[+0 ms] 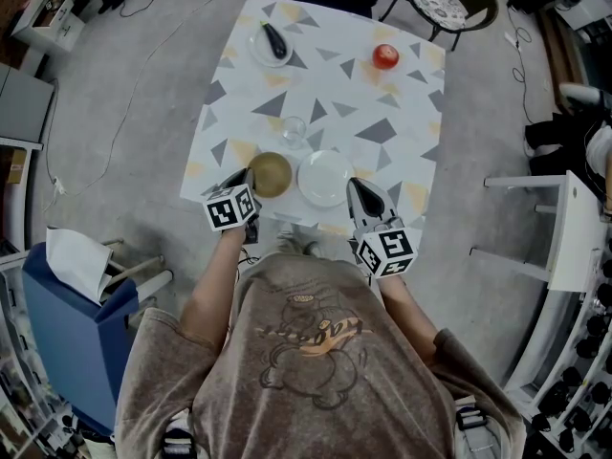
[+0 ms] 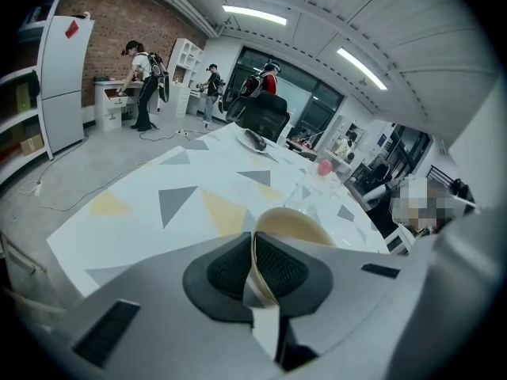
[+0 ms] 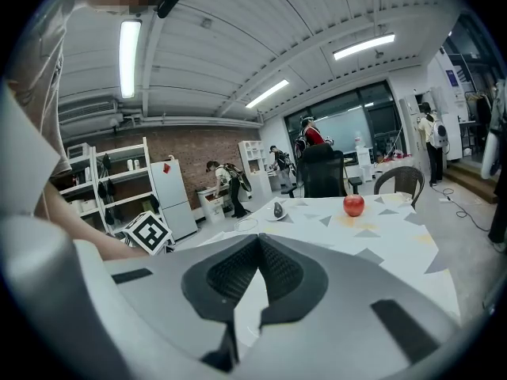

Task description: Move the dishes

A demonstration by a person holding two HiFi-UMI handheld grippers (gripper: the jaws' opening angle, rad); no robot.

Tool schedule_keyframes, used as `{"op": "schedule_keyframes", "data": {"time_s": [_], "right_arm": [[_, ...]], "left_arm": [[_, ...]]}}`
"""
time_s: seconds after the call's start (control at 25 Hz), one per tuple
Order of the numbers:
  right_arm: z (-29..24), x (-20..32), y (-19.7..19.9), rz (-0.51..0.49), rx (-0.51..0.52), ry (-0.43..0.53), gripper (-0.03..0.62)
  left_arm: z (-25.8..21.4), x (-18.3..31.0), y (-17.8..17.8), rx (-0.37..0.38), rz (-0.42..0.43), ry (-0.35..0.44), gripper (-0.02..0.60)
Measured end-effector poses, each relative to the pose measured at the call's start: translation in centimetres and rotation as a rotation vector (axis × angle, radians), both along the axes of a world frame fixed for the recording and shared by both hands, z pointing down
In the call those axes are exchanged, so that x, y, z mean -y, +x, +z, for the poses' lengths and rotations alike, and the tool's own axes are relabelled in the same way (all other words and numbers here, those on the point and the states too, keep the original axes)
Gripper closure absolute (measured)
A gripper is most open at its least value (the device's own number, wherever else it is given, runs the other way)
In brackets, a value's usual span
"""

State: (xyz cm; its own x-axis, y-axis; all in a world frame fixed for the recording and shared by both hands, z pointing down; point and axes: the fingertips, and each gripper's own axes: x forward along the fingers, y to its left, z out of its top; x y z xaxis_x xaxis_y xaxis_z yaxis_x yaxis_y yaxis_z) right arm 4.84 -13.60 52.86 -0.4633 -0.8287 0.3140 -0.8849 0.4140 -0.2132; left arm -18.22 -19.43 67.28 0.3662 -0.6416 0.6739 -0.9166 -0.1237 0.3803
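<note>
A tan bowl point(image 1: 272, 174) sits near the table's front edge, and my left gripper point(image 1: 251, 176) is shut on its left rim. In the left gripper view the bowl's thin rim point(image 2: 289, 225) runs between the dark pads of that gripper point(image 2: 255, 253). Just right of the bowl lies a white plate point(image 1: 324, 177). My right gripper point(image 1: 352, 186) is at the plate's right edge. In the right gripper view its jaws point(image 3: 255, 264) are closed, with a white sliver of the plate point(image 3: 247, 303) pinched between the pads.
The table point(image 1: 382, 142) has a triangle-patterned cloth. A clear glass point(image 1: 294, 128) stands just behind the bowl. A red apple point(image 1: 385, 56) and a small plate with a dark eggplant point(image 1: 272, 41) lie at the far side. Chairs point(image 1: 453, 3) stand beyond the table.
</note>
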Motion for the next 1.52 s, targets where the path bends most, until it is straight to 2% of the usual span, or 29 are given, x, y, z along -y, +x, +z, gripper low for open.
{"op": "schedule_keyframes", "data": {"time_s": [0.28, 0.4, 0.8, 1.16, 1.52], "right_arm": [[-0.2, -0.3, 0.1, 0.001, -0.003, 0.0, 0.597], [-0.2, -0.3, 0.1, -0.001, -0.003, 0.003, 0.597], [-1.1, -0.8, 0.0, -0.003, 0.003, 0.034, 0.597], [-2.8, -1.5, 0.5, 0.019, 0.022, 0.085, 0.598], [-4.3, -2.5, 1.3, 0.04, 0.028, 0.121, 0.598]], "left_arm": [[-0.7, 0.2, 0.1, -0.012, 0.003, 0.035, 0.545], [-1.3, 0.5, 0.1, -0.02, -0.001, 0.061, 0.472], [-5.9, 1.5, -0.6, -0.021, -0.001, 0.198, 0.418], [-14.8, 1.3, 1.5, 0.041, 0.134, 0.418, 0.411], [-21.3, -1.9, 5.0, 0.02, 0.25, 0.557, 0.41]]}}
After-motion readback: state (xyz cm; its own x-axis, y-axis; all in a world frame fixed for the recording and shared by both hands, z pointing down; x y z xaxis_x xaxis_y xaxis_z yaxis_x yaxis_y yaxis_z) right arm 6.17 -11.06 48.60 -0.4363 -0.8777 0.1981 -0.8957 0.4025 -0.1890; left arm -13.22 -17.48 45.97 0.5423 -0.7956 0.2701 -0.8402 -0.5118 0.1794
